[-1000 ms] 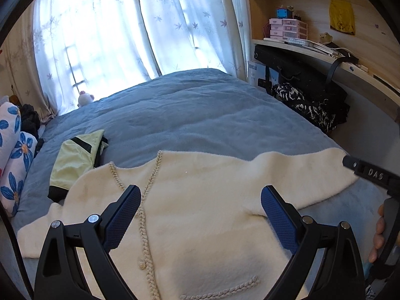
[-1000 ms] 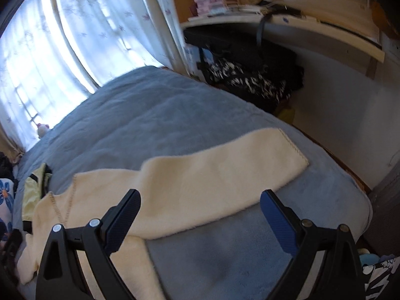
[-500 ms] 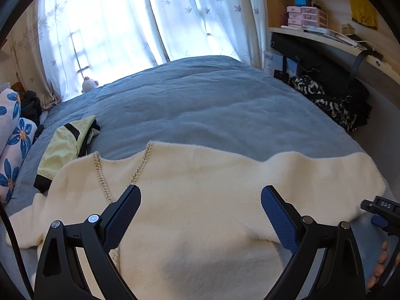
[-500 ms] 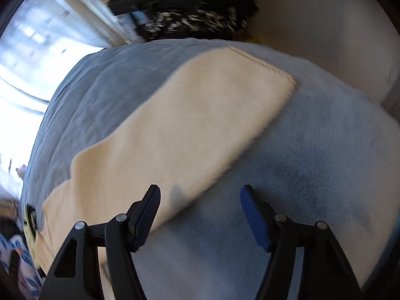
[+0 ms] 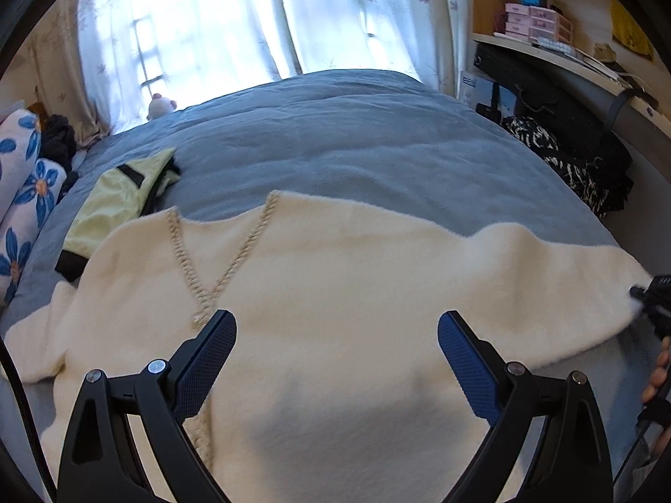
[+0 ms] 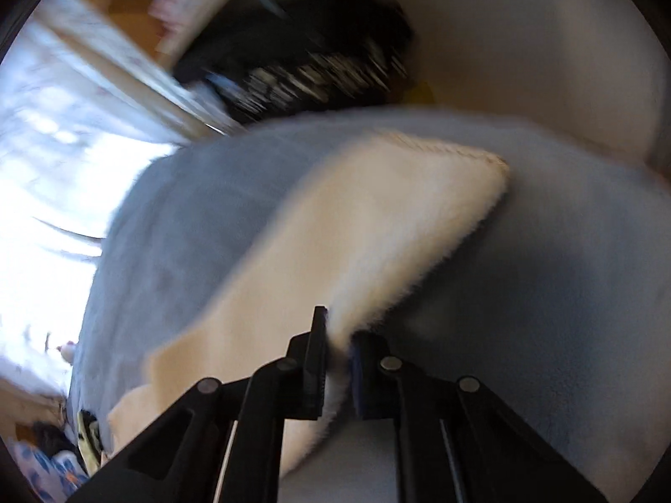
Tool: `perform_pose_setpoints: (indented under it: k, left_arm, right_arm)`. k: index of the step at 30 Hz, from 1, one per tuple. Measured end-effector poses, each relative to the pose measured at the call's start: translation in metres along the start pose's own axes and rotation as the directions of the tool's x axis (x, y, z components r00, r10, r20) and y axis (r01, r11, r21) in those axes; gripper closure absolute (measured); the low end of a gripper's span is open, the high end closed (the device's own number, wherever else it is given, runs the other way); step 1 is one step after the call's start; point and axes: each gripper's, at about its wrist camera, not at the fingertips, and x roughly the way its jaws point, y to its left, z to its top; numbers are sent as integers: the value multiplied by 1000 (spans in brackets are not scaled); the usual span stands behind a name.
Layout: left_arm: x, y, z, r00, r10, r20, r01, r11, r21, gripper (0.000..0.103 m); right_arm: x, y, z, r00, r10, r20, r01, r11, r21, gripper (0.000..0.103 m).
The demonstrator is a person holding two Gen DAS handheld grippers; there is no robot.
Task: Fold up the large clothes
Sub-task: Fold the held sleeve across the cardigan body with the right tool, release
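A cream cardigan (image 5: 344, 293) lies spread face-up across a grey-blue bed (image 5: 335, 134), its braided V-neckline pointing toward the window curtains (image 5: 251, 21) at 12 o'clock in the left wrist view. The left gripper (image 5: 337, 331) hovers over the garment's chest with its jaws spread wide, blue pads (image 5: 461, 348) clear of the fabric and nothing between them. At 3 o'clock in that view, the right gripper (image 5: 650, 297) meets the lower edge of the cardigan's outstretched sleeve (image 5: 566, 293), a person's fingertips (image 5: 660, 371) visible just below it at the frame's edge.

Seen from the right wrist, which is blurred, the right gripper (image 6: 337, 346) has its jaws pressed together on the sleeve (image 6: 377, 230), having just been closing, with a fold of the fuzzy cream edge pinched between the pads. The sleeve runs away toward 1 o'clock, its stitched cuff (image 6: 453, 151) resting on the bed (image 6: 566, 272) near the far side.

A folded pale-green garment (image 5: 117, 205) with black trim lies at 10 o'clock of the cardigan, touching its shoulder. Flowered pillows (image 5: 25, 193) line the bed at 9 o'clock, and a small plush toy (image 5: 161, 105) sits by the curtains. Dark bags (image 5: 566, 146) are heaped under a shelf (image 5: 587, 67) at 2 o'clock.
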Motion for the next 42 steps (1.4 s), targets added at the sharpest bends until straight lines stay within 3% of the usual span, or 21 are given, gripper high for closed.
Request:
perform_pose_setpoints:
  k: [4,6,9,12,15,17,19,21,26,28,35,39,42]
  left_arm:
    - [-13,42,-12,1000,12,-16,-13,998,-61,7]
    - [-19,64,-18,999,23,-21,-25,996,-90,7]
    - [-32,97,-28,998,53,-17,-55,990,-130,7]
    - [-38,120,-36,997,71,-18,-73,986,-149,7]
    - [-36,141,-48,996,80,-51,-87,983,-163,7]
    - [-31,150,-55,994,72,-80,-85,982,-170,7]
    - [-25,155,-62,992,52,-114,-72,981,-179,7]
    - [-18,159,-69,989,16,-144,-45,979,-198,7]
    - [-11,140,-75,986,-41,-160,14,985,-171,7]
    - [-11,130,-74,986,-60,-155,38,989,-140,7]
    - [-2,63,-70,974,-132,-183,141,989,34,7]
    - [12,21,-71,970,-121,-211,151,979,135,7]
    - [26,-10,-70,966,-116,-229,161,969,186,7]
  right_arm:
    - [-50,68,-16,982,182,58,-167,965,-203,95]
    - [-79,117,-42,959,279,55,-240,897,-371,95]
    - [-102,175,-91,932,360,-31,-316,769,-556,95]
    - [-97,214,-156,921,349,-171,-368,644,-670,94]
    - [-69,226,-217,931,220,-292,-366,591,-719,83]
    - [-47,219,-246,914,146,-379,-385,612,-691,78]
    - [-33,201,-272,874,104,-474,-414,669,-618,77]
    - [-25,184,-283,851,81,-520,-412,716,-563,75]
    - [-42,153,-291,842,116,-526,-424,746,-514,73]
    - [-48,146,-285,846,122,-518,-414,762,-497,69]
    - [-64,134,-261,901,113,-418,-321,823,-468,65]
    - [-76,125,-242,935,113,-335,-271,839,-473,65]
    - [-82,118,-231,948,108,-299,-246,845,-475,65]
